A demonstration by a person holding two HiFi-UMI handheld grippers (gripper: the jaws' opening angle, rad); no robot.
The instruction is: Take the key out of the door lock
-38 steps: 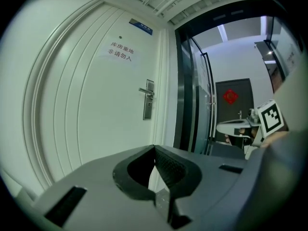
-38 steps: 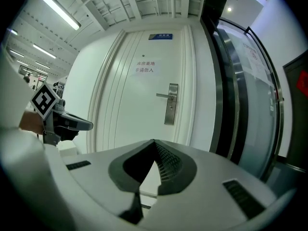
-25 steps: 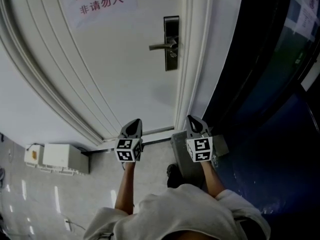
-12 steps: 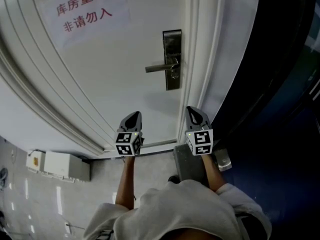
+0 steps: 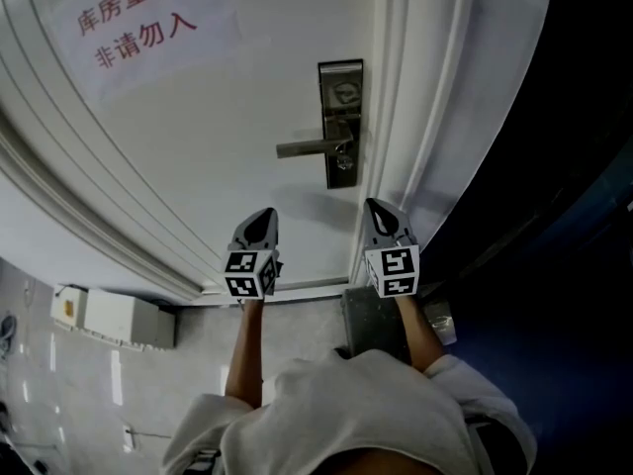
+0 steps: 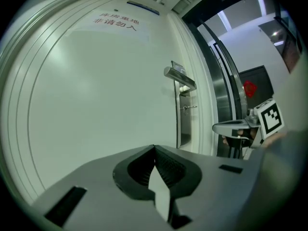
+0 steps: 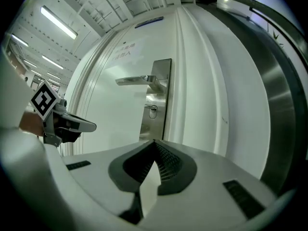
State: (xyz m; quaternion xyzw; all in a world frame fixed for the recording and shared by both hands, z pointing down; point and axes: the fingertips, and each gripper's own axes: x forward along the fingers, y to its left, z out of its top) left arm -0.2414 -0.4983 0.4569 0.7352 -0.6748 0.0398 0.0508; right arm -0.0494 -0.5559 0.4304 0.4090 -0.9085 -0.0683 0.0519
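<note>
On the white door, a steel lock plate [image 5: 339, 117] carries a lever handle [image 5: 309, 147], and a small key [image 5: 342, 155] sticks out just under the lever. The key [image 6: 189, 108] also shows in the left gripper view and as the key [image 7: 152, 111] in the right gripper view. Both grippers hang below the lock, well short of it. My left gripper [image 5: 261, 220] is shut and empty, down-left of the plate. My right gripper [image 5: 379, 212] is shut and empty, below the plate near the door frame.
A paper sign with red characters [image 5: 134, 20] is stuck on the door at upper left. A white box [image 5: 114, 317] sits on the floor at left, and a grey block [image 5: 368, 320] by the door's foot. Dark glass panelling [image 5: 554, 166] runs along the right.
The lock and handle have slid lower and nearer in the head view. Both grippers have risen a little toward the lock, still shut.
</note>
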